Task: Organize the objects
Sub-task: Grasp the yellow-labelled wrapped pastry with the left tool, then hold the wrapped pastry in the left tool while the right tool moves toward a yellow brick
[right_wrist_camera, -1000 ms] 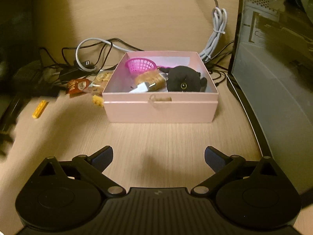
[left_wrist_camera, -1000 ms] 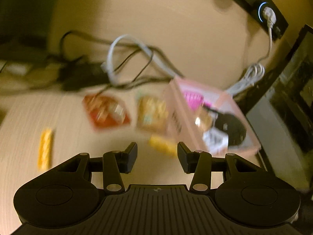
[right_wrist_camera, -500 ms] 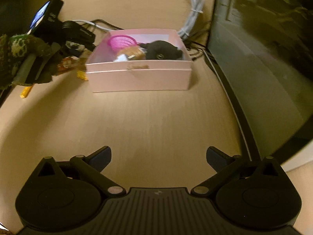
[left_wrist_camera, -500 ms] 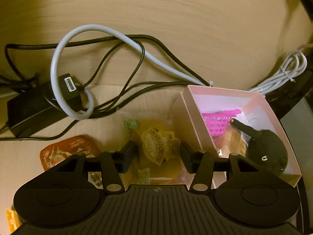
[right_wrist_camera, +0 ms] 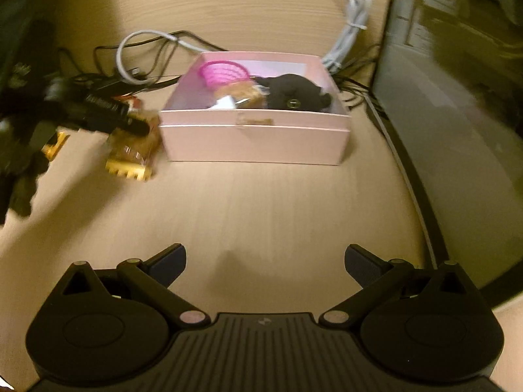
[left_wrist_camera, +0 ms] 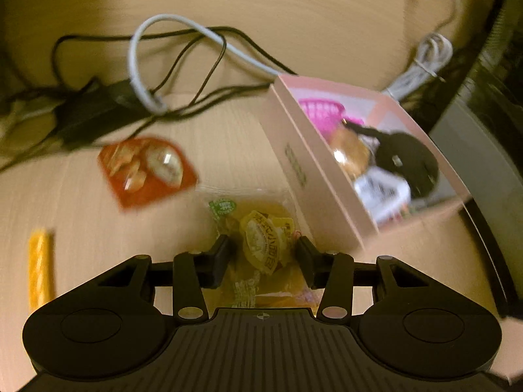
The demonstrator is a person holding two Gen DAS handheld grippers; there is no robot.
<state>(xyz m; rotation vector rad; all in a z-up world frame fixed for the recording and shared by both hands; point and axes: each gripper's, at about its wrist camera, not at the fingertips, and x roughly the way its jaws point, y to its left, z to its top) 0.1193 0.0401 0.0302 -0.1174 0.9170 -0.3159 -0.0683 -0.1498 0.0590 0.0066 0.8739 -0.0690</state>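
Observation:
My left gripper [left_wrist_camera: 264, 256] is shut on a clear yellow snack packet [left_wrist_camera: 261, 238] and holds it just left of the pink box [left_wrist_camera: 307, 176]. The right wrist view shows the packet [right_wrist_camera: 134, 150] hanging from that gripper beside the box [right_wrist_camera: 255, 140]. The box holds a pink basket [right_wrist_camera: 224, 73], a black plush toy [right_wrist_camera: 294, 96], a brown snack and a white packet. A red snack packet [left_wrist_camera: 147, 170] and a yellow stick [left_wrist_camera: 39, 261] lie on the desk to the left. My right gripper [right_wrist_camera: 265, 261] is open and empty, well in front of the box.
Black and grey cables [left_wrist_camera: 170, 65] and a black power adapter [left_wrist_camera: 91, 111] lie behind the packets. A bundled white cable [right_wrist_camera: 353, 19] lies behind the box. A dark computer case [right_wrist_camera: 457, 98] stands along the right.
My left gripper has lifted back with the yellow packet between its fingers; the box now looks tilted to its right. My right gripper has shifted a little closer to the box, still open.

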